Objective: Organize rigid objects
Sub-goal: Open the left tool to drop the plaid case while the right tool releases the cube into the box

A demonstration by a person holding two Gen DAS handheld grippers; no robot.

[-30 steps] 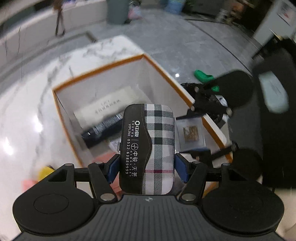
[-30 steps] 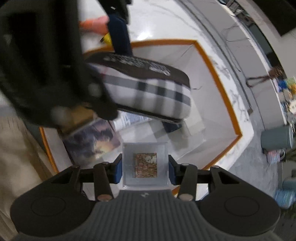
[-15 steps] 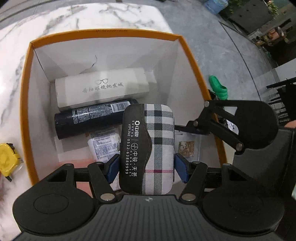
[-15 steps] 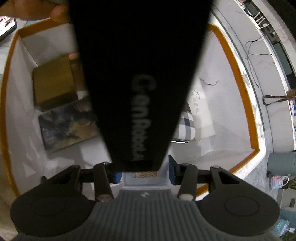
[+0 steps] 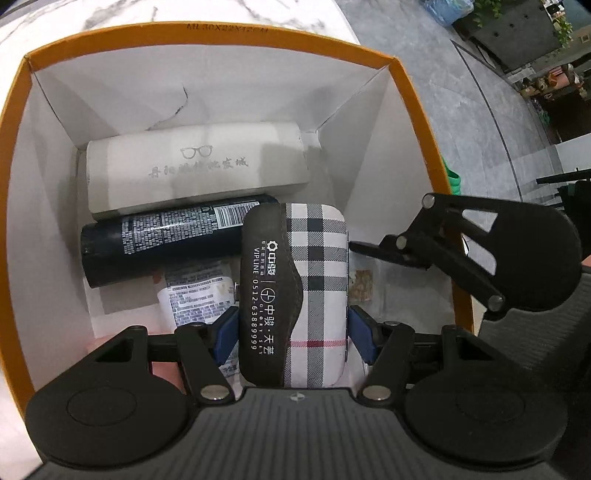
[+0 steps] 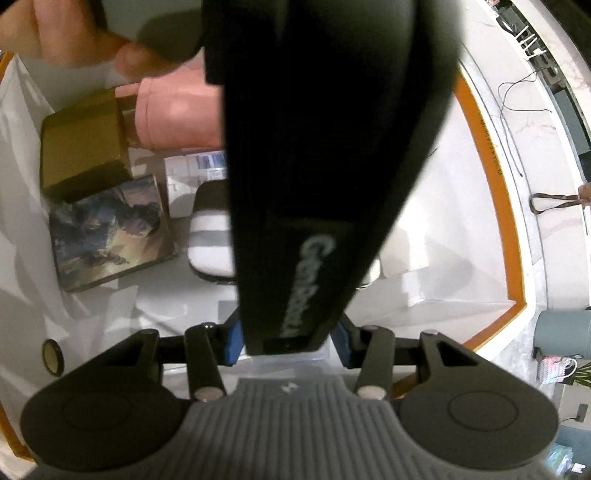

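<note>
Orange-rimmed box [image 5: 413, 96] on marble, white glasses case [image 5: 195, 170] at its far wall, black can [image 5: 162, 240] beside it, left gripper [image 5: 293, 328] clamping plaid case [image 5: 295, 295] inside box, right gripper [image 6: 288, 341] gripping clear case [image 6: 291, 360], mostly hidden.

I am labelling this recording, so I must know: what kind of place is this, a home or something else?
Probably a large indoor hall or lobby, not a home. The orange-rimmed box sits on a white marble counter beside a wide grey stone floor, with planters farther back.
</note>
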